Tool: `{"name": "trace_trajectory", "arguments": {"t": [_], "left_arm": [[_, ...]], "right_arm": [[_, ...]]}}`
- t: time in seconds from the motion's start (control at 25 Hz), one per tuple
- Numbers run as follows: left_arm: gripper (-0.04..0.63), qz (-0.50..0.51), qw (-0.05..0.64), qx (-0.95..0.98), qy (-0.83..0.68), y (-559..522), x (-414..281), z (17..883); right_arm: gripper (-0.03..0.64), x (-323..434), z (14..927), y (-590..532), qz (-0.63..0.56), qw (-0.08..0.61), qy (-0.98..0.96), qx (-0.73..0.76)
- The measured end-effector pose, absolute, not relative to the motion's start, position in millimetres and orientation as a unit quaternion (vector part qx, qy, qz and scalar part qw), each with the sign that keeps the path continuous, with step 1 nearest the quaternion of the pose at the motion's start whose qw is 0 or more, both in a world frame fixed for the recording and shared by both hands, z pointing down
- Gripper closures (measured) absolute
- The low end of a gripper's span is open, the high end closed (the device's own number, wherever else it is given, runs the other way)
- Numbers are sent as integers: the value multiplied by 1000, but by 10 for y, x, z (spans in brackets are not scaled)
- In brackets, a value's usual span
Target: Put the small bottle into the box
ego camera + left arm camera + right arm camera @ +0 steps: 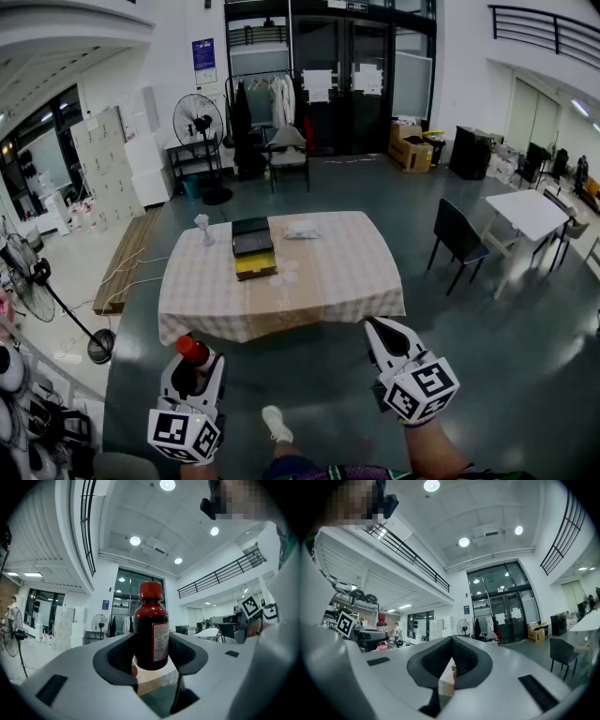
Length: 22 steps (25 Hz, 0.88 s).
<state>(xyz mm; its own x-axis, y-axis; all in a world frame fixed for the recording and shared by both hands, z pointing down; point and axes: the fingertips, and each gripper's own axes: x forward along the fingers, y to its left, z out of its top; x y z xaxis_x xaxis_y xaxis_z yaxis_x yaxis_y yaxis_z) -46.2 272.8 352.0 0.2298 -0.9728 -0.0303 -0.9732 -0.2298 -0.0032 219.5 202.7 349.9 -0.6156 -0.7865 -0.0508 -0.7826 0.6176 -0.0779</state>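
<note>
A small dark-red bottle (pixel 151 629) with a red cap stands upright between the jaws of my left gripper (pixel 151 656), which is shut on its body. In the head view the bottle's cap (pixel 192 351) pokes up from the left gripper (pixel 194 370) at the lower left, well short of the table. My right gripper (pixel 380 336) is at the lower right; its jaws meet at the tips with nothing between them (pixel 451 663). The box (pixel 253 247), dark with a yellow front part, lies open on the checked tablecloth (pixel 347 277), left of the middle.
A white glass (pixel 202 228) stands left of the box, a flat white packet (pixel 302 230) at the table's far side. A black chair (pixel 457 239) and white table (pixel 530 214) are at the right. Fans (pixel 37 281) stand at the left. My shoe (pixel 276 424) shows below.
</note>
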Motion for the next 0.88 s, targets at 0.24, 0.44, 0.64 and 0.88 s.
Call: {"name": "trace_trajectory", "arguments": {"t": [0.24, 0.44, 0.64, 0.88], "left_arm": [[359, 24, 1, -790, 612, 3010, -294, 3582], [359, 29, 2, -793, 608, 3109, -233, 3522], [359, 24, 7, -794, 608, 3140, -204, 3495], [359, 32, 10, -794, 607, 3086, -214, 3512]], "right_arm": [[612, 2317, 3549, 2275, -30, 35, 898, -439], [612, 2354, 3516, 2376, -27, 33, 897, -439], [612, 2350, 3499, 2388, -27, 34, 897, -440], [612, 2298, 3482, 2375, -16, 41, 899, -435]]}}
